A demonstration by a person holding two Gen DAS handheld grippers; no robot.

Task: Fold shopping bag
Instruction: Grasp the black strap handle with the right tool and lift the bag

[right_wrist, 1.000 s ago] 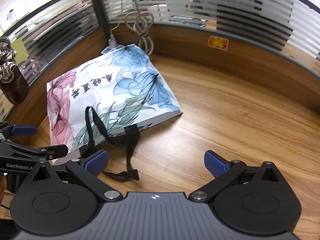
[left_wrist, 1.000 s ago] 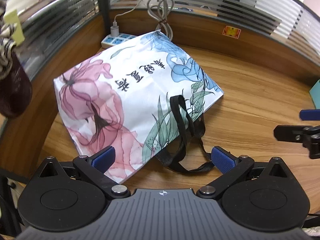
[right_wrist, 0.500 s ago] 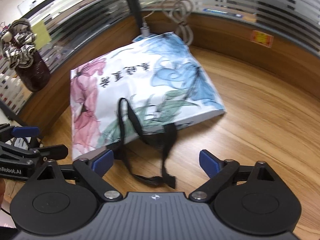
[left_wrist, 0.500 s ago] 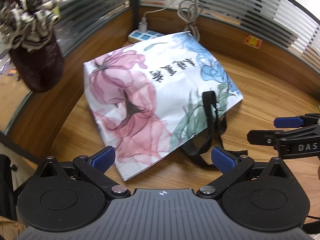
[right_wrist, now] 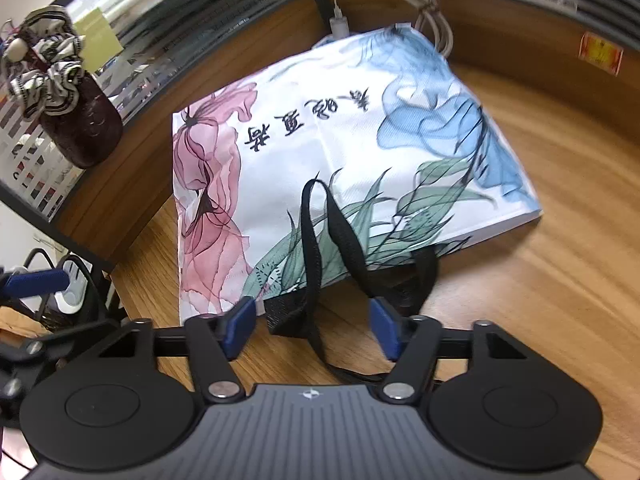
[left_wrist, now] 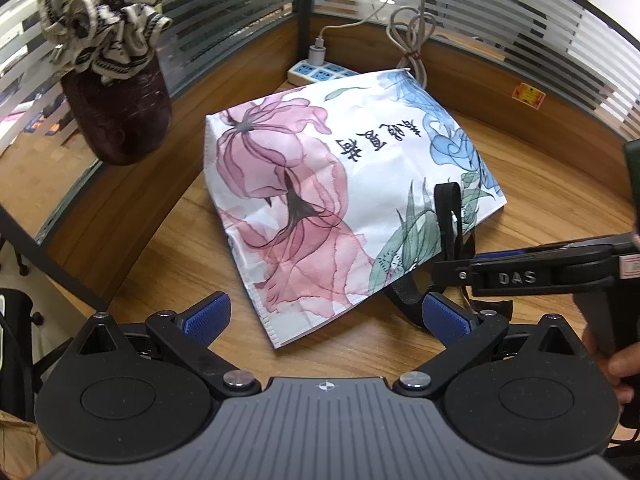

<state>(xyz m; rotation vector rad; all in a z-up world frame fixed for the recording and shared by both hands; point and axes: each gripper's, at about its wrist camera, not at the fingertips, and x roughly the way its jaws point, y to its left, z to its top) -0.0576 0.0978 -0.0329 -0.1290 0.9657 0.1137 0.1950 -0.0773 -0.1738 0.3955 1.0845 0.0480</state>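
Note:
A white shopping bag (left_wrist: 320, 200) printed with pink and blue flowers lies flat on the wooden desk; it also shows in the right wrist view (right_wrist: 340, 152). Its black handles (right_wrist: 320, 240) lie over its near edge and onto the desk. My left gripper (left_wrist: 326, 316) is open, just short of the bag's near left corner. My right gripper (right_wrist: 312, 326) is partly open with its fingers on either side of the handles, not closed on them. It shows from the side in the left wrist view (left_wrist: 520, 276).
A dark vase (left_wrist: 116, 112) with a patterned cloth stands on the ledge at left. A white power strip (left_wrist: 316, 72) and a coiled cable (left_wrist: 412, 36) lie behind the bag. Glass partitions curve around the desk. Bare wood (right_wrist: 540, 280) lies right of the bag.
Both grippers have moved left and closer to the bag. The right gripper has narrowed and now straddles the black handles.

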